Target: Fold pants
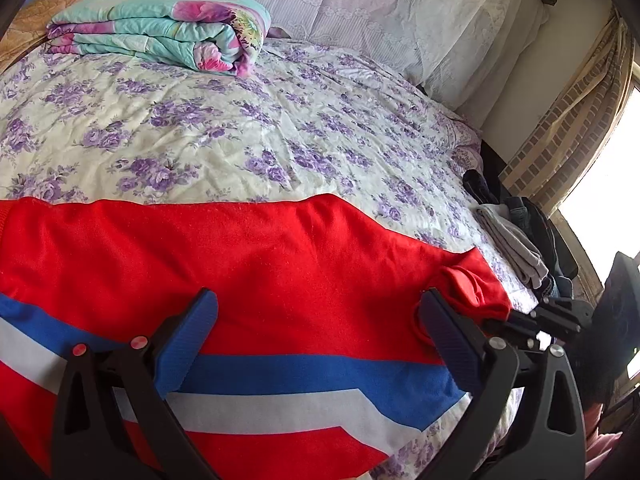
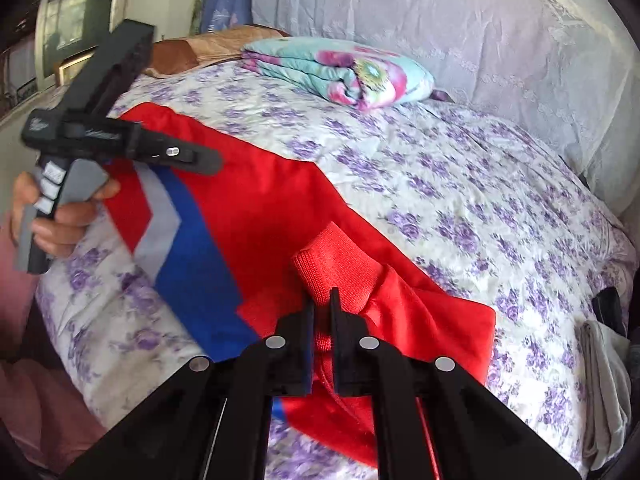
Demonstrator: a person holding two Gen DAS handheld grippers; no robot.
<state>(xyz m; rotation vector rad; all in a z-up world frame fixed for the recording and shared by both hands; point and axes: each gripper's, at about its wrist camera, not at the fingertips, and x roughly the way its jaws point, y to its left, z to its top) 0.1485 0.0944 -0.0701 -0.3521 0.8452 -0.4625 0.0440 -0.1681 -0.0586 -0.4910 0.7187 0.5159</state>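
right wrist view: the right gripper [image 2: 322,300] has its two black fingers pressed together on a ribbed red band [image 2: 332,264], which looks like a cuff or waistband edge of the red pants [image 2: 280,216]. the band stands up in a small raised fold between the jaws. the pants lie spread flat across the near part of a bed covered by a cream bedspread with purple flowers [image 2: 460,200], close to the bed's front edge.

the cloth is bright red, with a chevron band of blue and pale grey stripes crossing one part. the fabric looks soft, light and limp, a fleecy knit, so it will likely sag and drag when lifted and hold no shape by itself. the ribbed band is thicker and firmer, a good place to pinch; corners and hems are the other sensible holds.

in the left wrist view, the left gripper [image 1: 316,328] hovers with its blue-padded fingers spread wide above the striped area, holding nothing. a person's hand [image 2: 60,216] holds its handle.

a folded floral quilt [image 1: 168,28] sits well apart, near the headboard.
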